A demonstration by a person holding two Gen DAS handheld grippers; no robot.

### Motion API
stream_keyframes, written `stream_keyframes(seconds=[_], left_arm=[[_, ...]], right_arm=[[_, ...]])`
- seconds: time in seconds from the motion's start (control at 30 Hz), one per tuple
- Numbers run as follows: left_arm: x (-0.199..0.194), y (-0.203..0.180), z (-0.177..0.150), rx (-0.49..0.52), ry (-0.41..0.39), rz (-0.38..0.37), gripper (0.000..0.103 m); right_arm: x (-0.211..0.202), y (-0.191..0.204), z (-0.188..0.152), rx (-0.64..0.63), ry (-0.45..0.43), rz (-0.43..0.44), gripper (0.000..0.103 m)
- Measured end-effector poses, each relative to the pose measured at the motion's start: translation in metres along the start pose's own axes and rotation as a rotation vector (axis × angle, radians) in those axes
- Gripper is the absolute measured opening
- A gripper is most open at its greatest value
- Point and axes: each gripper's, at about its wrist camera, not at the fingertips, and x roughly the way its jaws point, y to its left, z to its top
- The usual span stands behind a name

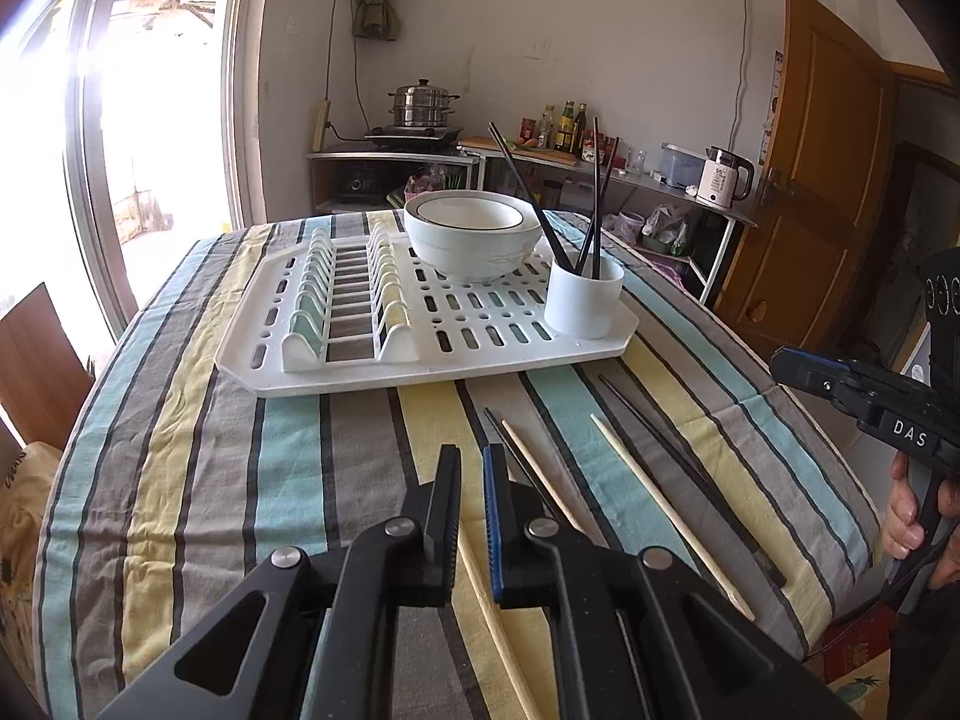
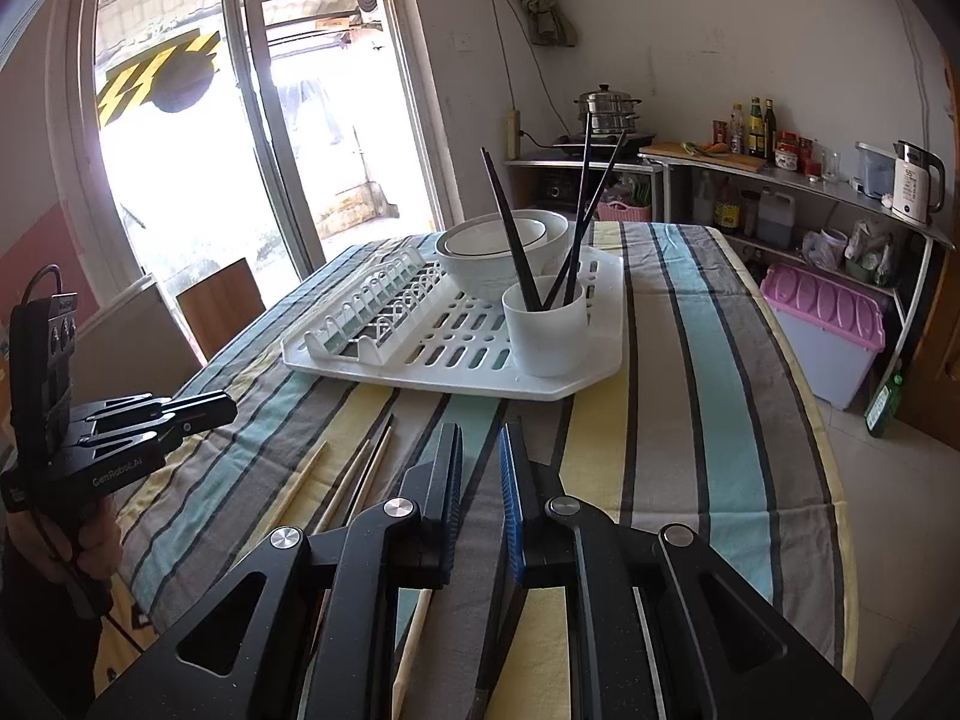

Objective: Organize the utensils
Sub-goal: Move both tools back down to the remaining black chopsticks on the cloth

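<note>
White rack (image 1: 336, 372) sat on the striped table (image 1: 198, 468), cup (image 1: 585, 300) on it held dark chopsticks (image 1: 591, 204), loose chopsticks (image 1: 666, 504) lay just before the rack (pale and dark), left gripper (image 1: 472, 462) pressed nearly together, empty, right gripper (image 2: 482, 441) narrowly parted, empty.

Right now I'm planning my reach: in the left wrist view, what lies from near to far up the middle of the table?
left gripper → wooden chopstick → drying rack → white cup → stacked bowls
</note>
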Motion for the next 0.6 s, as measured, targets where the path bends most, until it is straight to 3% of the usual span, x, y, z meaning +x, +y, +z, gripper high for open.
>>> stream_keyframes(seconds=[0.2,0.6], left_arm=[[0.015,-0.003,-0.001,-0.013,0.044,-0.02,0.016],[0.09,-0.003,0.021,-0.057,0.21,-0.054,0.017]], right_arm=[[0.01,0.001,-0.005,-0.012,0.036,-0.004,0.013],[0.058,-0.007,-0.006,-0.029,0.144,-0.02,0.013]])
